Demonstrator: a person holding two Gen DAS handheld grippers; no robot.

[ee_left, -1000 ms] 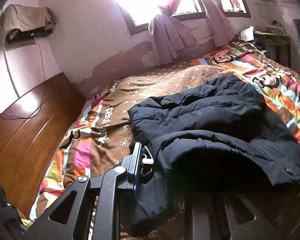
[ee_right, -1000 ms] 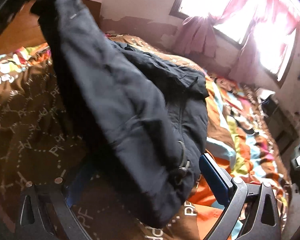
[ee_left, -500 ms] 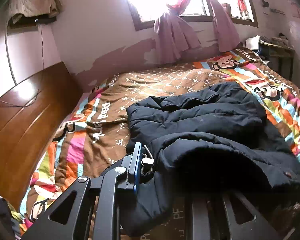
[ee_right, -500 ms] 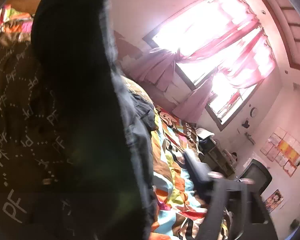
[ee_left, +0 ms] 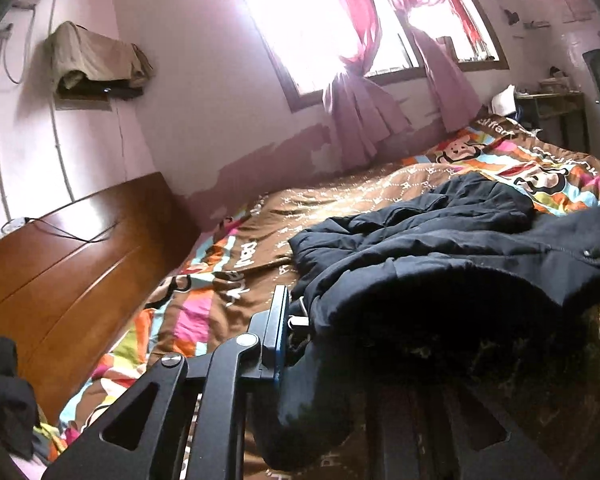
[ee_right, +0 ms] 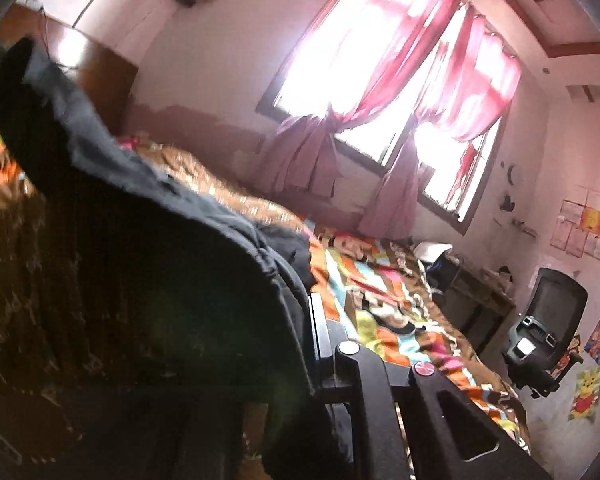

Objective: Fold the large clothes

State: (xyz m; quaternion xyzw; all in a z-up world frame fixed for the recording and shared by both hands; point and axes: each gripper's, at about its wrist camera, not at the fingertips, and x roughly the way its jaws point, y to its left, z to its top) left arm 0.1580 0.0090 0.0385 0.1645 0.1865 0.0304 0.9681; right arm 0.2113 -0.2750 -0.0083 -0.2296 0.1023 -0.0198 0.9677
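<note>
A large dark navy padded jacket [ee_left: 440, 248] lies crumpled on the bed with the colourful cartoon bedspread [ee_left: 340, 208]. My left gripper [ee_left: 340, 344] is shut on the jacket's near edge, which drapes over its fingers and hides the right one. In the right wrist view the same jacket [ee_right: 140, 264] hangs lifted across the frame. My right gripper [ee_right: 260, 344] is shut on its edge; only its right finger [ee_right: 320, 332] shows, the left one is hidden under fabric.
A wooden headboard [ee_left: 60, 272] stands at the left. A window with pink curtains [ee_left: 360, 92] is on the far wall. A desk [ee_right: 480, 292] and black office chair [ee_right: 548, 320] stand past the bed's far end. Dark clothing [ee_left: 0, 392] lies at lower left.
Both grippers have lifted with the jacket held, and the views tilt upward. The right gripper has swung the jacket edge up and over; the jacket's far part has slid little.
</note>
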